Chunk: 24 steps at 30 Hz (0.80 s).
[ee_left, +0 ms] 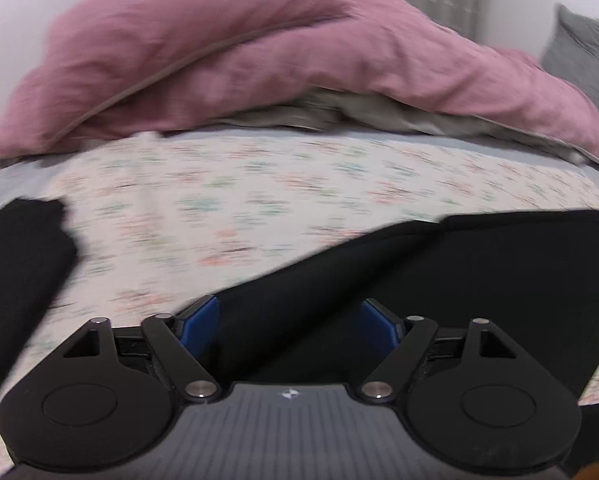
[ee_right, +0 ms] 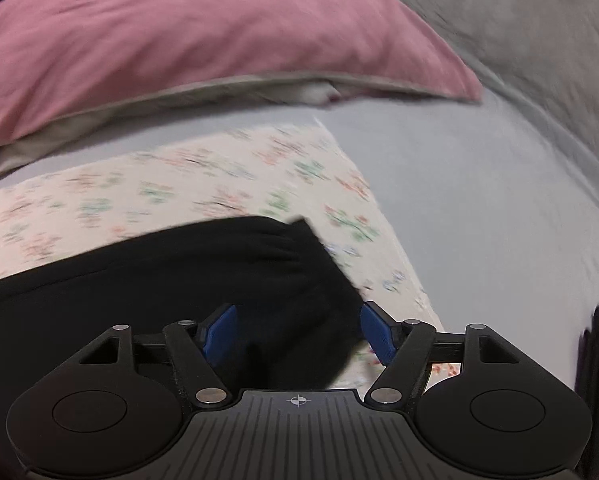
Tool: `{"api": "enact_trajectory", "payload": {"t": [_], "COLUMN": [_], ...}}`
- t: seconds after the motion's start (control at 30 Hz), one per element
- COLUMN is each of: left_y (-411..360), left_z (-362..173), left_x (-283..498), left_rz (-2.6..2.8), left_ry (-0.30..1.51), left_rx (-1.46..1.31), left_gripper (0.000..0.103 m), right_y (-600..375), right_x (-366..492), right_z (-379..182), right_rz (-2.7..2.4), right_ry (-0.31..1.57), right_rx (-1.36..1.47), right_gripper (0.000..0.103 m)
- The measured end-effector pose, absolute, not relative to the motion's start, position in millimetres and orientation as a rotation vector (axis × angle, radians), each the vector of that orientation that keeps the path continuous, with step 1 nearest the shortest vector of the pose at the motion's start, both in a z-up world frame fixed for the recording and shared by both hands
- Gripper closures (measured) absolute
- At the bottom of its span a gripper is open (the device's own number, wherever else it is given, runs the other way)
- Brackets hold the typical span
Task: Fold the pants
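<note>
The black pants [ee_left: 439, 280] lie on a floral cloth [ee_left: 227, 200] on the bed. In the left wrist view they fill the lower right, and another black piece [ee_left: 15, 272] lies at the left edge. My left gripper [ee_left: 289, 320] is open, its blue pads [ee_left: 201, 322] wide apart over the dark fabric. In the right wrist view the pants [ee_right: 179, 280] end in a gathered edge near the cloth's right side. My right gripper [ee_right: 297, 330] is open just above that end, holding nothing. Both views are motion-blurred.
A pink duvet [ee_left: 239, 52] is heaped at the back of the bed, also in the right wrist view [ee_right: 179, 40]. A grey pillow [ee_left: 587, 60] lies back right. Pale blue sheet [ee_right: 479, 220] spreads right of the floral cloth [ee_right: 219, 176]. A grey blanket [ee_right: 519, 40] lies beyond.
</note>
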<state>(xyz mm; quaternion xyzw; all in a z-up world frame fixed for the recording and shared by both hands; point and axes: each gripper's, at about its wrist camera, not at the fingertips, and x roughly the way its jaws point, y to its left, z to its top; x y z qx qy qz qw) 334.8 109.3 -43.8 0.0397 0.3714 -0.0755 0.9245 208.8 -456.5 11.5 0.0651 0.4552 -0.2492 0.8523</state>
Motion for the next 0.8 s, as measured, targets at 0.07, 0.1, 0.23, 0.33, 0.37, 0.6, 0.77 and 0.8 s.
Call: {"api": "enact_trajectory", "payload": {"t": [0.07,0.1,0.23,0.33,0.37,0.6,0.77,0.8], "left_y": [136,146,180,200,206,235,233,233], "left_z": [-40,-39,-44,-57,-62,-84,-73,-68], "left_x": [328,328,329,341,346,360,344,339], "left_rz": [-0.128,-0.116,-0.055,-0.075,-0.085,-0.112,-0.118,-0.11], "left_ry": [0.746,0.746,0.782,0.862,0.896,0.944,0.817,0.775], "left_rx": [0.051,0.045,0.013,-0.052,-0.089,-0.335,-0.337,-0.336], "left_gripper": [0.0,0.0,0.0,0.005,0.009,0.054,0.068,0.069], "right_y": [-435,-424,-376,-340,-328,-251,-208,-199], "right_x": [208,207,211,214,216,229,241,243], "right_z": [25,31,43,43,40,26,17,15], "right_rz": [-0.466,-0.436,-0.338,-0.265,-0.244,-0.143,-0.089,-0.083], "right_ry": [0.945,0.936,0.907,0.91,0.913,0.954,0.965,0.967], "right_rx": [0.12,0.107,0.063,0.066,0.067,0.054,0.072,0.067], "right_gripper": [0.032,0.03,0.026,0.026,0.026,0.026,0.026,0.026]}}
